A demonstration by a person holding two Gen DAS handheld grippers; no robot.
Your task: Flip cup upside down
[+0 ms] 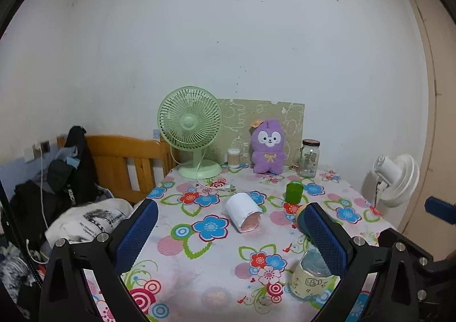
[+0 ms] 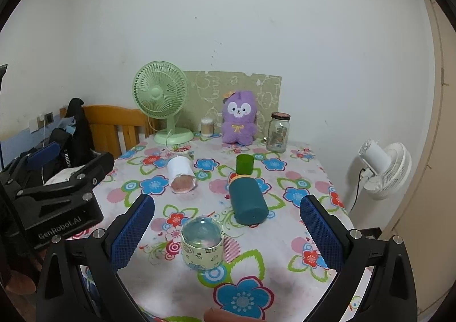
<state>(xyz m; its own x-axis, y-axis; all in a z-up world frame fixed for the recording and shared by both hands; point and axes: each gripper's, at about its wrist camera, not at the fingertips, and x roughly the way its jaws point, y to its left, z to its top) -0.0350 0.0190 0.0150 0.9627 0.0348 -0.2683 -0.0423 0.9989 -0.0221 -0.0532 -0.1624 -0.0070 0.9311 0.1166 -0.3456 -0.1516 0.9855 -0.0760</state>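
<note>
Several cups sit on the floral tablecloth (image 2: 256,273). A glass cup with a pale yellow sleeve (image 2: 201,245) stands near the front, its clear rounded end up; it also shows in the left wrist view (image 1: 310,279). A white-wrapped cup (image 2: 181,175) lies on its side, as in the left wrist view (image 1: 243,212). A teal cup (image 2: 247,199) lies on its side. A small green cup (image 2: 244,163) stands upright, also in the left wrist view (image 1: 294,192). My right gripper (image 2: 228,233) is open around the sleeved cup's area. My left gripper (image 1: 230,233) is open and empty.
A green desk fan (image 2: 161,102), a cotton swab tub (image 2: 207,125), a purple plush toy (image 2: 238,119) and a glass jar (image 2: 278,132) stand along the back edge. A white fan (image 2: 384,163) is off the table's right. A bed with clothes (image 1: 68,179) is to the left.
</note>
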